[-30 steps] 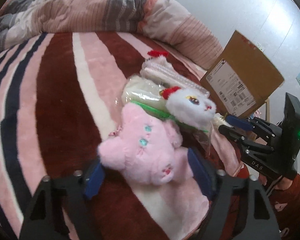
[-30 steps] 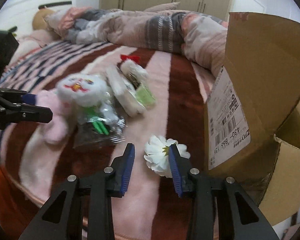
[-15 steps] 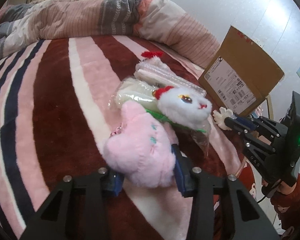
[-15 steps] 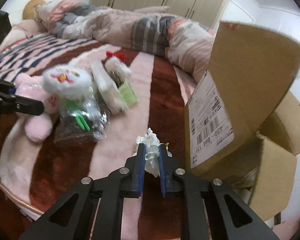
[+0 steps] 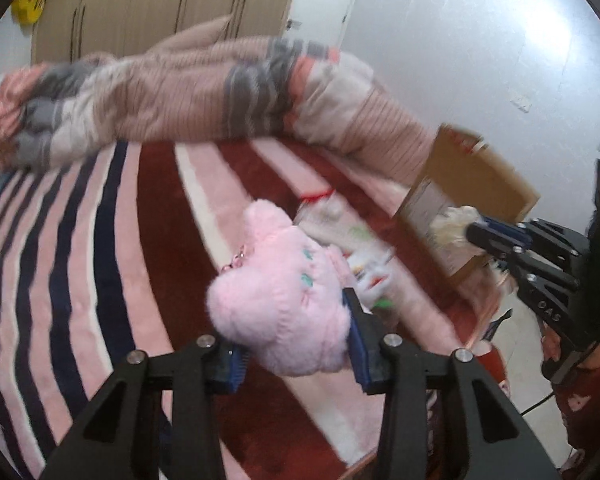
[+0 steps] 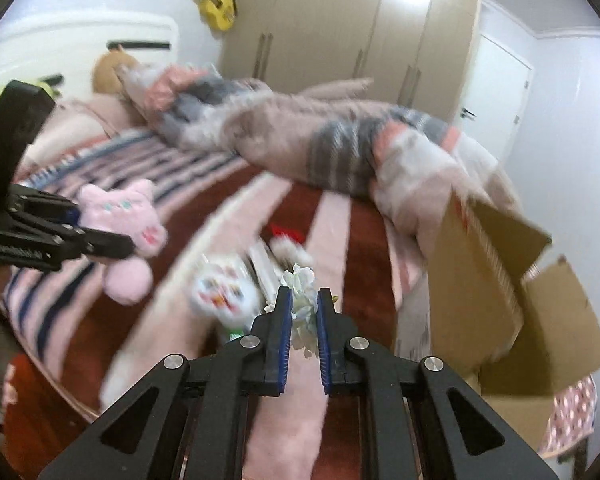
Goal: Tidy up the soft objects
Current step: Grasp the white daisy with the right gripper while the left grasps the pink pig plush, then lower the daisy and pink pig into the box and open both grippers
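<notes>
My left gripper (image 5: 296,344) is shut on a pink plush toy (image 5: 284,300) and holds it above the striped bed blanket (image 5: 100,264); the toy also shows in the right wrist view (image 6: 128,224). My right gripper (image 6: 303,320) is shut on a white fabric flower (image 6: 302,292) and holds it in the air; the flower shows in the left wrist view (image 5: 454,220) in front of an open cardboard box (image 5: 468,184). A white plush cat (image 6: 220,296) and plastic-wrapped soft items (image 5: 340,224) lie on the blanket below.
The cardboard box (image 6: 512,280) stands at the bed's right edge with its flaps open. A rumpled striped duvet (image 5: 204,88) is piled at the back. Wardrobes (image 6: 340,28) and a wall stand behind the bed.
Both grippers have risen off the blanket with their loads. The left lifted the pink plush; the right lifted the white flower toward the box.
</notes>
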Demonstrator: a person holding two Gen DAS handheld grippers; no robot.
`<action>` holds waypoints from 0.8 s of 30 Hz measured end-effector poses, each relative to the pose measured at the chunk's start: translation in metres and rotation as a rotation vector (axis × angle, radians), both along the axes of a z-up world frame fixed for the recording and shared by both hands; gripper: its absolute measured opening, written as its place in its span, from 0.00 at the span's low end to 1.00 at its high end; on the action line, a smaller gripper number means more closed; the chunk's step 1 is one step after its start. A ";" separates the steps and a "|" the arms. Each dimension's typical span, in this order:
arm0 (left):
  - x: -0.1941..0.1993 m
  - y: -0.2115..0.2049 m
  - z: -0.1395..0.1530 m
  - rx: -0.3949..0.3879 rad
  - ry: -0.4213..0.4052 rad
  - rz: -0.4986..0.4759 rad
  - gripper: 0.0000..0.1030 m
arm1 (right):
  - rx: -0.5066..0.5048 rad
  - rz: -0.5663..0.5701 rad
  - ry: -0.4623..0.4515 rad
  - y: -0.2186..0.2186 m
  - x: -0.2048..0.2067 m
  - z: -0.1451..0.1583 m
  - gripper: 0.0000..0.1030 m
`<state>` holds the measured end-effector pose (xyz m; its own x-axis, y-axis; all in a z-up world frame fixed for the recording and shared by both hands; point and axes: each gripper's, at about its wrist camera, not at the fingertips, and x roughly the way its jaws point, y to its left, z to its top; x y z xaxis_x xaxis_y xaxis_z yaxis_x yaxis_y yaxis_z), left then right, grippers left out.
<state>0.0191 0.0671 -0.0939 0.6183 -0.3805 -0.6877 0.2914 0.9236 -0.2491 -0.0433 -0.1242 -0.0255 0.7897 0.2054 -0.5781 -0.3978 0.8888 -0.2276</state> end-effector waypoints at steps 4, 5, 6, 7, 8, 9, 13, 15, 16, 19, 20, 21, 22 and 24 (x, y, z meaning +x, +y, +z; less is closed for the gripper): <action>-0.009 -0.005 0.045 -0.012 -0.069 -0.031 0.37 | 0.060 0.051 -0.027 -0.008 0.003 0.038 0.07; -0.010 -0.008 0.055 -0.013 -0.086 -0.040 0.37 | 0.078 0.058 -0.028 -0.013 0.003 0.047 0.07; -0.011 -0.013 0.067 -0.007 -0.107 -0.048 0.37 | 0.096 0.063 -0.032 -0.019 0.004 0.056 0.07; -0.011 -0.021 0.081 0.002 -0.130 -0.056 0.37 | 0.106 0.065 -0.039 -0.025 0.004 0.064 0.07; -0.011 -0.026 0.090 0.006 -0.142 -0.062 0.37 | 0.114 0.065 -0.049 -0.032 0.004 0.071 0.07; -0.010 -0.033 0.100 0.011 -0.157 -0.075 0.37 | 0.119 0.061 -0.062 -0.040 0.004 0.078 0.07; -0.002 -0.076 0.138 0.009 -0.205 -0.147 0.37 | 0.140 0.027 -0.092 -0.077 0.009 0.095 0.07; 0.003 -0.099 0.150 -0.017 -0.211 -0.194 0.37 | 0.146 0.002 -0.096 -0.101 0.016 0.099 0.07; 0.009 -0.116 0.156 -0.028 -0.217 -0.227 0.37 | 0.146 -0.008 -0.096 -0.110 0.017 0.100 0.07; 0.024 -0.155 0.164 -0.025 -0.217 -0.273 0.37 | 0.153 -0.044 -0.068 -0.143 0.032 0.096 0.07; 0.031 -0.167 0.165 -0.024 -0.211 -0.286 0.37 | 0.157 -0.049 -0.050 -0.153 0.035 0.093 0.07; 0.035 -0.176 0.165 -0.022 -0.206 -0.295 0.37 | 0.153 -0.056 -0.025 -0.163 0.042 0.086 0.07; 0.044 -0.191 0.164 -0.013 -0.194 -0.312 0.37 | 0.149 -0.061 -0.012 -0.169 0.044 0.082 0.07; 0.056 -0.211 0.161 0.008 -0.179 -0.327 0.37 | 0.141 -0.061 0.029 -0.183 0.051 0.070 0.07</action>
